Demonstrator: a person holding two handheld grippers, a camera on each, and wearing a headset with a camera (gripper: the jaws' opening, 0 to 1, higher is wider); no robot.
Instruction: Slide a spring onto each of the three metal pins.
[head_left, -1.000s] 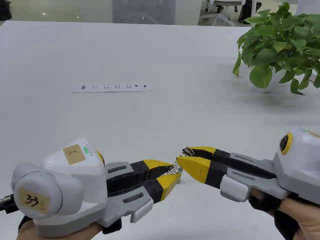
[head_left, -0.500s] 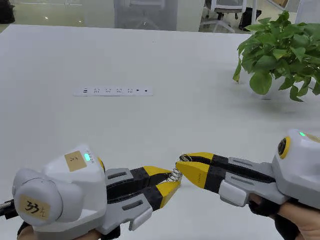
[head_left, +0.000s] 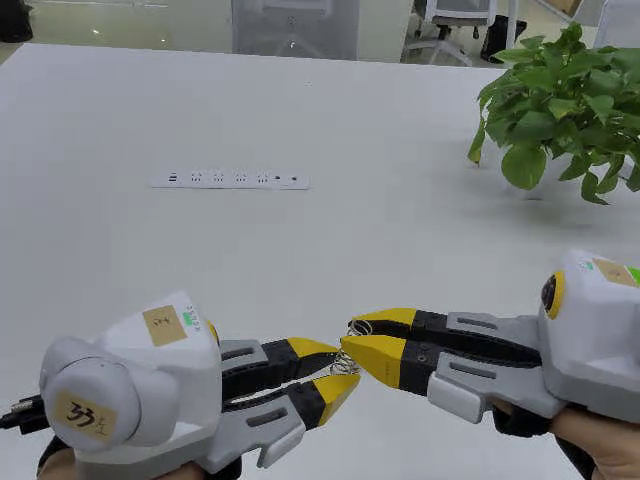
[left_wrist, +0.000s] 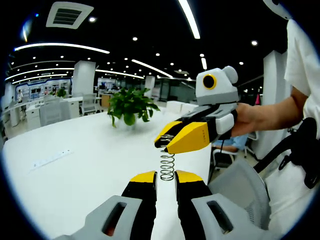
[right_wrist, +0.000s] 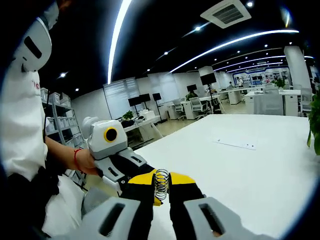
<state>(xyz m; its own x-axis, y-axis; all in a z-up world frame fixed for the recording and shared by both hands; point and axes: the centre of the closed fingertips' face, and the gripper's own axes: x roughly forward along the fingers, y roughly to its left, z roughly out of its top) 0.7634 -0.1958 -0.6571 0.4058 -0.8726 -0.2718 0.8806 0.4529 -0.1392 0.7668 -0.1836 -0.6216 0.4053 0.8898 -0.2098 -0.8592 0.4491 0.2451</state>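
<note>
A small metal coil spring stretches between the two gripper tips, low over the white table. My left gripper is shut on the spring's lower end. My right gripper comes in from the right, tip to tip with the left one, and is shut on the spring's other end. In the left gripper view the right gripper sits on top of the upright spring. I see no metal pins; whether one sits inside the coil I cannot tell.
A white power strip lies flat at the table's middle. A potted green plant stands at the far right. Office chairs stand beyond the far edge.
The right gripper has moved left and nearer, so its tip now overlaps the left gripper's tip. The spring stays held between them. The head camera has shifted slightly.
</note>
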